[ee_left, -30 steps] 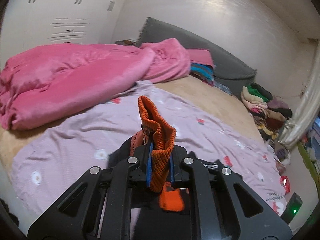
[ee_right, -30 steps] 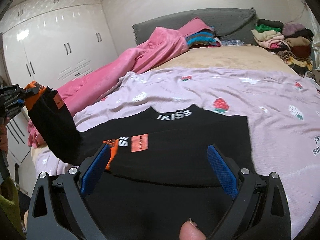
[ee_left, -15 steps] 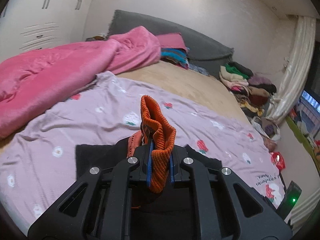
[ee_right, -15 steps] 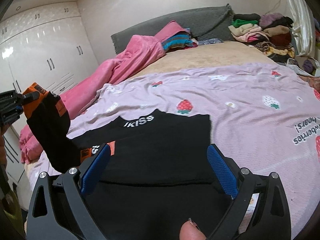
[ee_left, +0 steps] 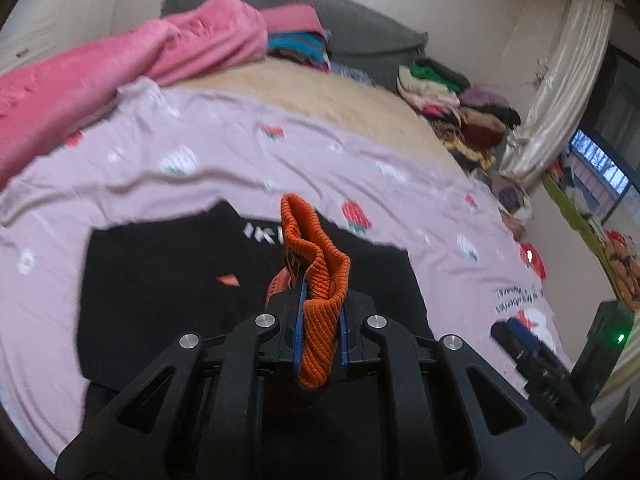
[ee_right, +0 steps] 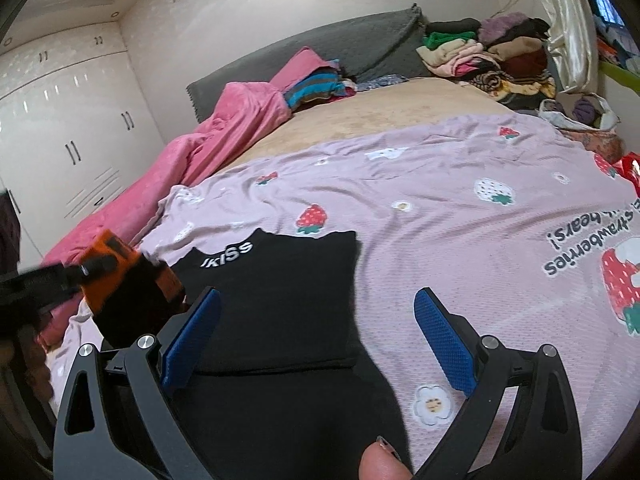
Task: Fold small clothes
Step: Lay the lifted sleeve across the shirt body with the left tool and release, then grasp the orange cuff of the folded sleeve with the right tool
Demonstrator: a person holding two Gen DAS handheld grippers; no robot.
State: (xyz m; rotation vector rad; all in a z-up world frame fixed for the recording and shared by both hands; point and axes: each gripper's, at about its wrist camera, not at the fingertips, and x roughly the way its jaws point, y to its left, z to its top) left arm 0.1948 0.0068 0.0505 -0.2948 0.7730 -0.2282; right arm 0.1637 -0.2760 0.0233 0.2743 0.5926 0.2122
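**Left tool holds the orange cuff over the black garment**

Your left tool (ee_left: pixel 318 334) points down toward the bed, its jaws clamped narrow on the orange cuff (ee_left: pixel 316 280) of the black garment (ee_right: pixel 276 300), which lies partly folded on the lilac strawberry sheet (ee_right: pixel 460 216). Your right tool (ee_right: pixel 316 340) hovers low at the garment's near right edge, jaws wide and holding nothing. Only the right view shows your fingertip (ee_right: pixel 380 464) and the wardrobe (ee_right: pixel 60 132); only the left shows the window (ee_left: pixel 600 160).

Black garment's (ee_right: pixel 280 300) near part behind tongs (ee_right: pixel 316 336)
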